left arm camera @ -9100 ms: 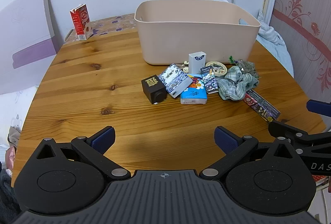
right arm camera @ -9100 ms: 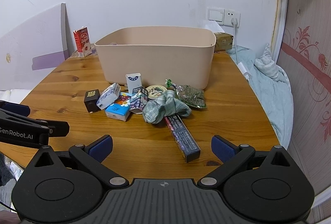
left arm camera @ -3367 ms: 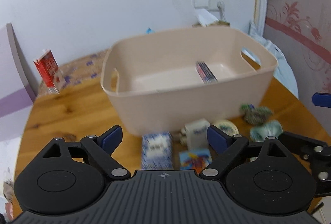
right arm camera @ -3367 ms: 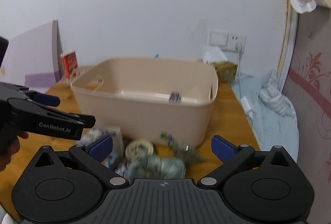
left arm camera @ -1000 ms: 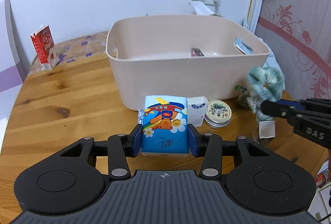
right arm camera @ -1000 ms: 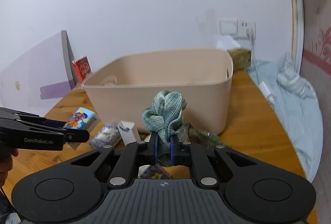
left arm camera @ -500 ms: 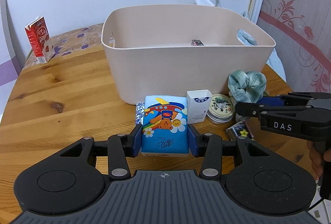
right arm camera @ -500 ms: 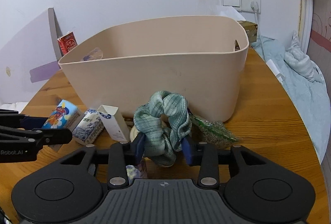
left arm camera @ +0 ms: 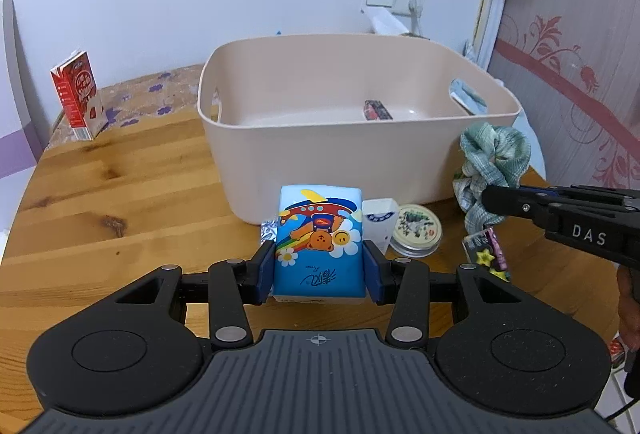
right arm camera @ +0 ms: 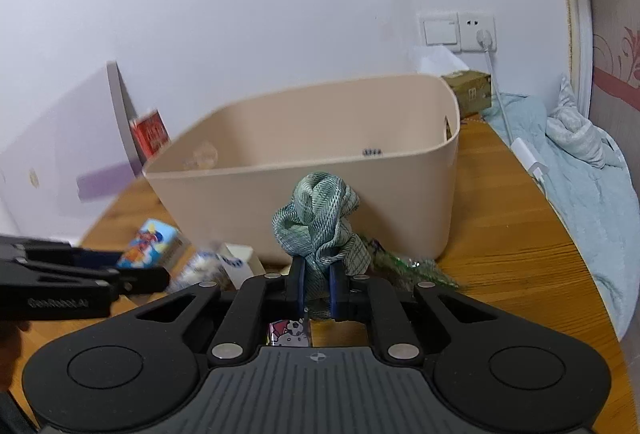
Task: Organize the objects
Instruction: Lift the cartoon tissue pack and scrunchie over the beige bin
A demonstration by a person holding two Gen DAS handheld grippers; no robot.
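Note:
My left gripper is shut on a blue tissue pack with a cartoon bear, held above the wooden table in front of the beige bin. My right gripper is shut on a green checked scrunchie, lifted near the bin's front right corner; the scrunchie also shows in the left wrist view. A dark long box lies inside the bin. On the table by the bin stand a small white box, a round tin and a sticker card.
A red carton stands at the table's far left on a floral cloth. A green leafy packet lies at the bin's front right. A light blue blanket lies past the table's right edge. A wall socket with a cable is behind.
Both grippers have risen with their loads. The right gripper's fingers have closed tighter on the scrunchie and lifted it to the bin's rim height. The tissue pack stays held.

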